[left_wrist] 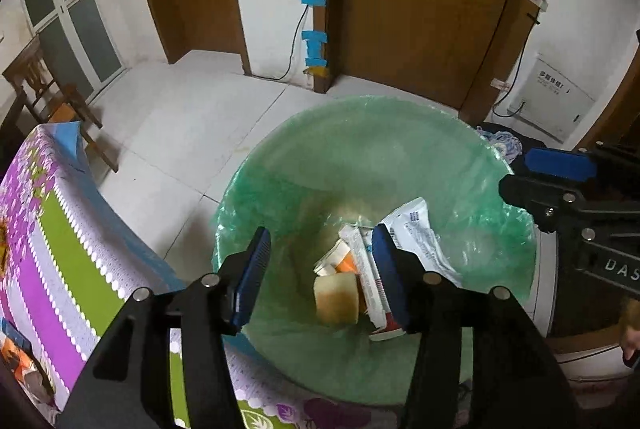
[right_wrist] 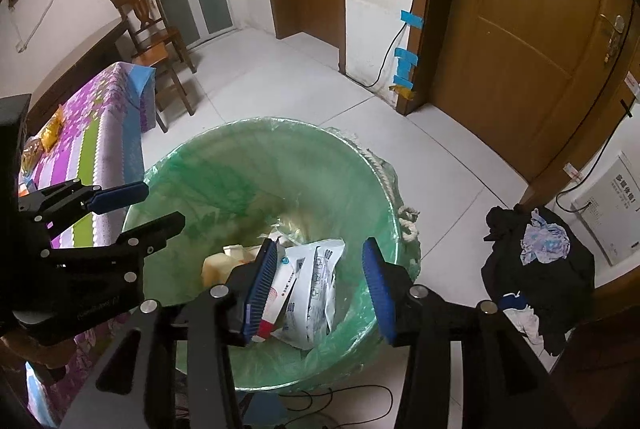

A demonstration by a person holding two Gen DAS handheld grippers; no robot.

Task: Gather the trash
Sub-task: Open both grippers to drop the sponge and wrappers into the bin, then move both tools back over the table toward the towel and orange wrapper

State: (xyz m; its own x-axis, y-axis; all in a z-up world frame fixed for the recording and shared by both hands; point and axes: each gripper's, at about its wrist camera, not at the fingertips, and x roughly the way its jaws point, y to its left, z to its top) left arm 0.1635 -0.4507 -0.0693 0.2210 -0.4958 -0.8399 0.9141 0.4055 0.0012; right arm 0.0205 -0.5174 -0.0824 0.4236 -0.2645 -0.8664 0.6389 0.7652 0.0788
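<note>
**A:** What is at the far left?

**B:** In the left wrist view, a table under a striped purple, green and white cloth (left_wrist: 60,249) fills the 8 o'clock area. A wooden chair (left_wrist: 44,89) stands beyond it at about 10 o'clock.

**A:** And the left gripper?

**B:** The left gripper (left_wrist: 320,269) hangs over the bin, its blue-padded fingers spread apart and holding nothing.

**A:** Where is the trash?

**B:** Inside a round bin lined with a green plastic bag (left_wrist: 360,149), centre frame. At the bottom lie a white printed pouch (left_wrist: 420,241), a long white carton with a red end (left_wrist: 370,281) and a pale yellow block (left_wrist: 336,299), all touching in one heap.

**A:** What about the right side?

**B:** The right gripper (right_wrist: 324,281) also hovers above the bin, fingers spread wide and empty. In the left wrist view it enters from 3 o'clock over the bin's rim.

**A:** Anything further right?

**B:** In the right wrist view, a pile of dark clothes (right_wrist: 540,269) lies on the white tiled floor at 4 o'clock, well apart from the bin. A brown wooden door (right_wrist: 540,9) stands at 1 o'clock.
</note>
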